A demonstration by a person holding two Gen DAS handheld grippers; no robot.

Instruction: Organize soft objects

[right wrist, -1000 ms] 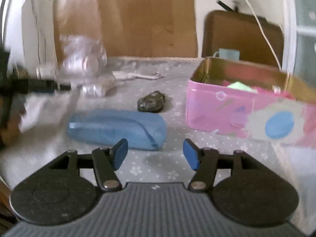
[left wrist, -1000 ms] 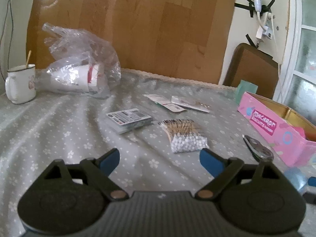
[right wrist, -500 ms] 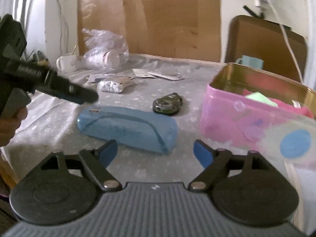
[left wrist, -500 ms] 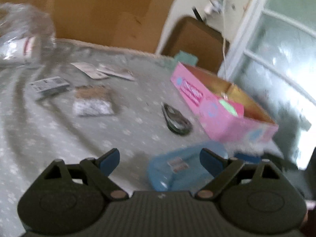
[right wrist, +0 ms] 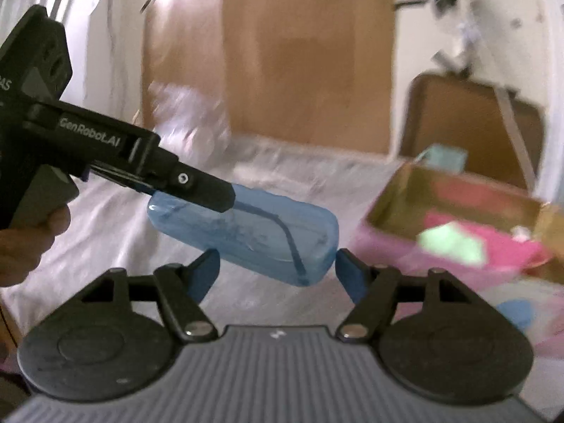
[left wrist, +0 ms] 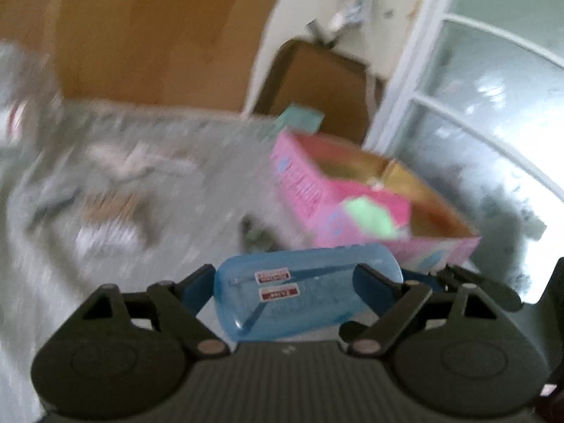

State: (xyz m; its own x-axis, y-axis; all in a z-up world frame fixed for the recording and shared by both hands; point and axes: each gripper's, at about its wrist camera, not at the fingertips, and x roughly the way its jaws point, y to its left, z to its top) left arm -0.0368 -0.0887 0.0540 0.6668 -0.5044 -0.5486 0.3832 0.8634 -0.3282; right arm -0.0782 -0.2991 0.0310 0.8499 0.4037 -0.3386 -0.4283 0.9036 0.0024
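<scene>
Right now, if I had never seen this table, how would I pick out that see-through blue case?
Find the pink tin standing open on the flowered tablecloth. Just in front of it, between the two handheld grippers, is the blue case. It is the only long, rounded, translucent blue thing there, with glasses showing inside and two small red and white stickers on it.

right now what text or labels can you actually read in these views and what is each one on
"GenRobot.AI": on the side of the left gripper, seen in the right wrist view.
"AS": cut off at the frame edge, on that gripper's body.
Two small red and white stickers on the blue case: too blurred to read.
Blue lettering on the pink tin: blurred, unreadable.
</scene>
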